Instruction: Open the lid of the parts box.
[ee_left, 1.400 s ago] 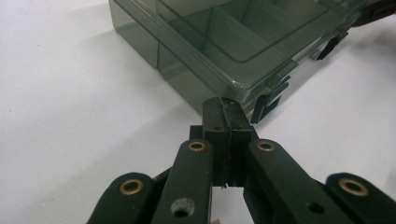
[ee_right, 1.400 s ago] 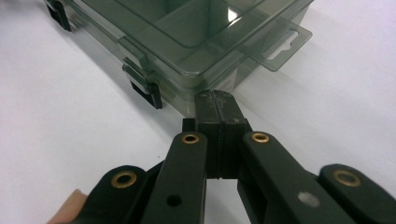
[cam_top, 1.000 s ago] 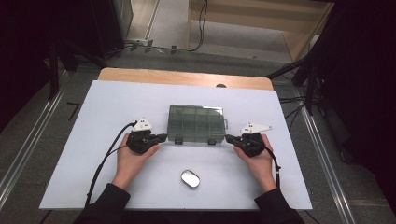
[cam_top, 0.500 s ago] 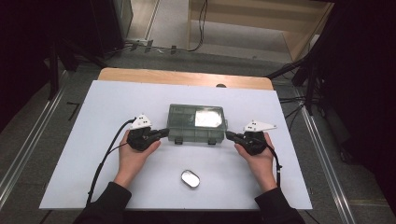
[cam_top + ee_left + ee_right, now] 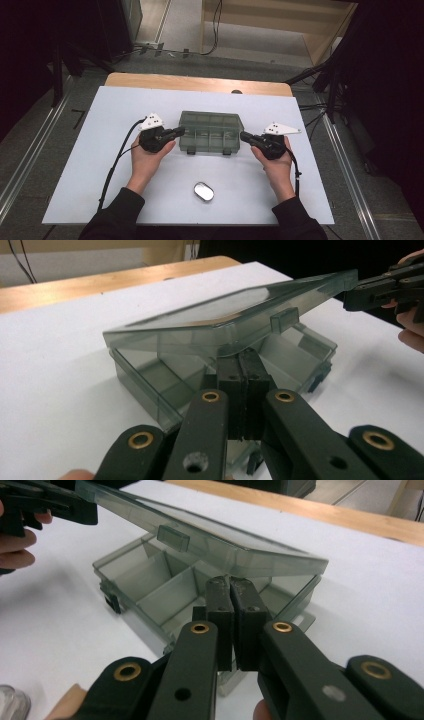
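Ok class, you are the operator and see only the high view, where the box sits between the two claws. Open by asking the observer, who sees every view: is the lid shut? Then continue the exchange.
Observer: No. In the left gripper view the lid is tilted, with its latch edge raised off the box.
Operator: How does the left claw meet it?
Observer: The left claw is shut, with its tips just beneath the lid's side edge.
Operator: Anything inside?
Observer: The right gripper view shows dividers, and the compartments in sight look empty.
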